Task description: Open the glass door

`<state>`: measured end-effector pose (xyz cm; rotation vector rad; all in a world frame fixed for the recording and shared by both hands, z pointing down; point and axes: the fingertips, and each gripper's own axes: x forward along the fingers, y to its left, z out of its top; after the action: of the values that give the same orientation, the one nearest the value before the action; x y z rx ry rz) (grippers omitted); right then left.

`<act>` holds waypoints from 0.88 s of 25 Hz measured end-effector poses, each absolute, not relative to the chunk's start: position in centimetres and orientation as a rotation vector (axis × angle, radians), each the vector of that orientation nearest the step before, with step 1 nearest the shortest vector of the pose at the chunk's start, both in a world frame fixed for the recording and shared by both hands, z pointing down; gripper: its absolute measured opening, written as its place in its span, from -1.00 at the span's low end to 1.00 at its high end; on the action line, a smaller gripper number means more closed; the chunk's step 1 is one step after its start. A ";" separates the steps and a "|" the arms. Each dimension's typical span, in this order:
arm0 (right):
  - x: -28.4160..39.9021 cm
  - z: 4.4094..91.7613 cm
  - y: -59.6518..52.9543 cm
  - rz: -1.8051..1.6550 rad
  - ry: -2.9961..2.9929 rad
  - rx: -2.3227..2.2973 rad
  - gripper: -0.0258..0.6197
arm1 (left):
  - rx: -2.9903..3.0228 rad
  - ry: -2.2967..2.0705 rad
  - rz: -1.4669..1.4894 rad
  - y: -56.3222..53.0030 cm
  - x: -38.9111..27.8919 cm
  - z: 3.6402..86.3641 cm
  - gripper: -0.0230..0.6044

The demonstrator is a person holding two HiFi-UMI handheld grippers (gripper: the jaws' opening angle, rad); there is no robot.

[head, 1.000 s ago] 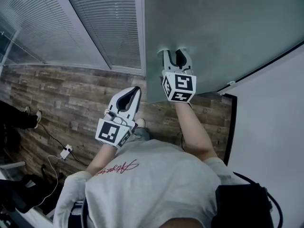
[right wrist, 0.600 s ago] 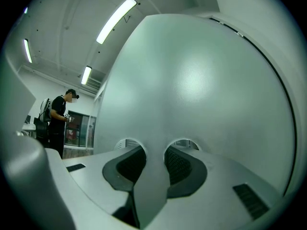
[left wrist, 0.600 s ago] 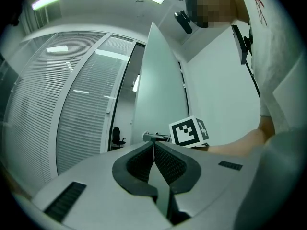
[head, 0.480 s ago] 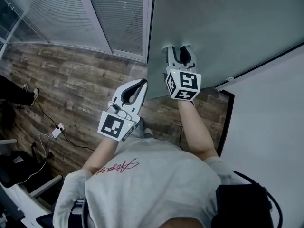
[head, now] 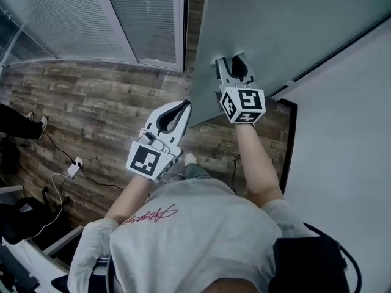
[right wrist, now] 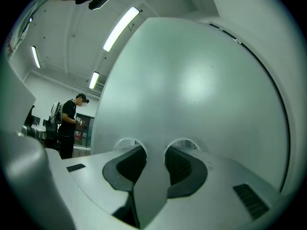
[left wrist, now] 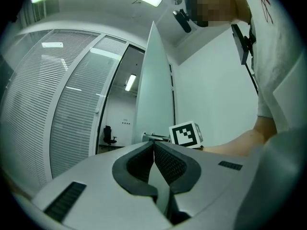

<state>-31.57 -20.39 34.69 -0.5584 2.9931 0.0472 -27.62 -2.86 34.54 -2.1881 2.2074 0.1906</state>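
The frosted glass door point(head: 275, 23) fills the upper right of the head view and stands ajar. A strip of floor shows between its edge and the frame. My right gripper point(head: 230, 63) is open, both fingertips set flat against the door pane with nothing between them. In the right gripper view the pane point(right wrist: 192, 80) fills the picture just past the right gripper point(right wrist: 154, 150). My left gripper point(head: 180, 105) is shut and empty, hanging free left of the door's edge. The left gripper point(left wrist: 153, 145) looks along the door point(left wrist: 153, 90) toward the doorway.
A glass partition with blinds point(head: 91, 17) runs along the left. On the wooden floor point(head: 91, 115) lies a power strip with cable point(head: 73, 166). A white wall point(head: 348, 133) stands at the right. One person point(right wrist: 69, 123) stands beyond the door; an office chair point(left wrist: 109, 134) shows through the doorway.
The door has swung further away from the frame, widening the gap at its edge. Both grippers have moved forward with it, the right still against the pane.
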 end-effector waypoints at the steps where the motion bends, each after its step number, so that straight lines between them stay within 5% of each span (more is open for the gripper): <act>1: -31.0 34.8 -20.3 0.047 2.999 -0.558 -0.53 | -2.199 2.193 0.186 -2.5 -26.9 34.6 -0.87; 22: -17.9 35.2 -15.2 0.005 3.018 -0.220 -0.53 | -2.370 2.044 0.106 1.0 -14.7 36.1 -0.87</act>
<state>-17.92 -15.24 35.22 -0.2198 3.0181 0.0051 -14.70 1.01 36.06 -2.3696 2.0439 0.1060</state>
